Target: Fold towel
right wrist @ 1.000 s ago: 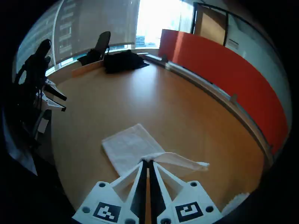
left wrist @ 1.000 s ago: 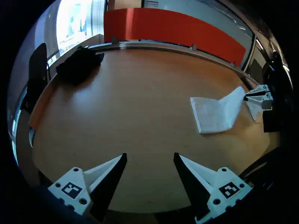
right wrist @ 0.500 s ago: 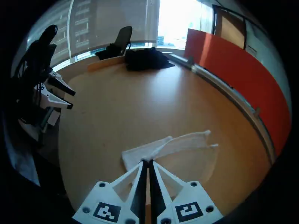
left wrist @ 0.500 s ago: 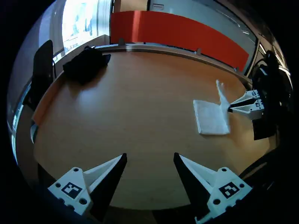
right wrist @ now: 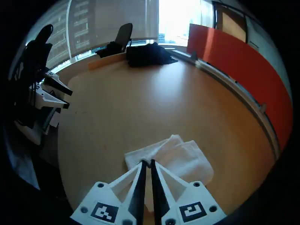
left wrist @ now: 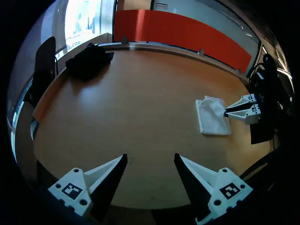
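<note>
A white towel (left wrist: 212, 118) (right wrist: 176, 159) lies folded on the right part of the round wooden table (left wrist: 131, 105), its top layer a little puffed. My right gripper (right wrist: 147, 162) rests at the towel's near edge, fingers closed on the cloth with only a thin slit between them. In the left gripper view that same right gripper (left wrist: 225, 111) touches the towel's right edge, held by a person in dark clothing. My left gripper (left wrist: 150, 157) hovers open and holds nothing over the table's near side, far from the towel. It also appears at the left of the right gripper view, left gripper (right wrist: 69, 99).
A black bundle of cloth (left wrist: 88, 62) (right wrist: 148, 56) lies at the table's far edge. A dark chair (left wrist: 41, 63) (right wrist: 123, 33) stands beyond it by the windows. A red partition (left wrist: 180, 32) (right wrist: 243, 63) lines the table's far side.
My right gripper carried the lifted towel flap up and over, then down onto the rest of the towel, which now lies doubled and smaller. The left gripper stayed open and nearly still.
</note>
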A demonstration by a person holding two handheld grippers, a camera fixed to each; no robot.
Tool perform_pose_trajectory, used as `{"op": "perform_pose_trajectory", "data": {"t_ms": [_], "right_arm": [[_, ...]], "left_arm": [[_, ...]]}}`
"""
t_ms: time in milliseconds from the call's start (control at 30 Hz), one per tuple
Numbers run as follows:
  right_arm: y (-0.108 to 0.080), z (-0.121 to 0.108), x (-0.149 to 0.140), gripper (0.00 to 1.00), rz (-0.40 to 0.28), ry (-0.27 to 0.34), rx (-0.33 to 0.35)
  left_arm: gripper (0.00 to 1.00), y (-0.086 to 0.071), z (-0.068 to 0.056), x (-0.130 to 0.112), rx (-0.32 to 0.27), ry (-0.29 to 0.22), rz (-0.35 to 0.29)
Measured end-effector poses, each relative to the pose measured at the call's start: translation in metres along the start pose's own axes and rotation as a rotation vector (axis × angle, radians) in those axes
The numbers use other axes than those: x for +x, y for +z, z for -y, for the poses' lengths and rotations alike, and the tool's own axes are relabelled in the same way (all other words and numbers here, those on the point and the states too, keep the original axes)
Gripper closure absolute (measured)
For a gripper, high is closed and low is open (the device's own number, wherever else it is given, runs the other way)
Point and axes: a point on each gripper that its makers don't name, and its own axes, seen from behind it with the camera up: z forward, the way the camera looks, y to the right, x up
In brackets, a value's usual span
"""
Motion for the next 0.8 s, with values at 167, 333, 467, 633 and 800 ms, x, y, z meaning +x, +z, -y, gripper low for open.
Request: {"op": "perform_pose_trajectory", "data": {"t_ms": [167, 333, 467, 633, 800], "right_arm": [[-0.001, 0.003, -0.001, 0.39, -0.004, 0.01, 0.003], [-0.003, 0.002, -0.004, 0.25, -0.013, 0.035, -0.009], [-0.008, 0.0, -0.01, 0.25, -0.008, 0.047, -0.027], [-0.015, -0.003, -0.03, 0.25, 0.016, 0.069, -0.046], [-0.021, -0.005, -0.057, 0.25, 0.054, 0.091, -0.067]], "left_arm": [[0.07, 0.0, 0.001, 0.001, 0.003, -0.001, -0.003], [0.07, -0.001, 0.001, 0.003, 0.001, -0.009, -0.01], [0.07, -0.002, 0.001, 0.005, 0.001, -0.01, -0.015], [0.07, -0.003, 0.0, 0.007, 0.0, -0.01, -0.02], [0.07, -0.004, -0.001, 0.008, -0.002, -0.01, -0.023]]}}
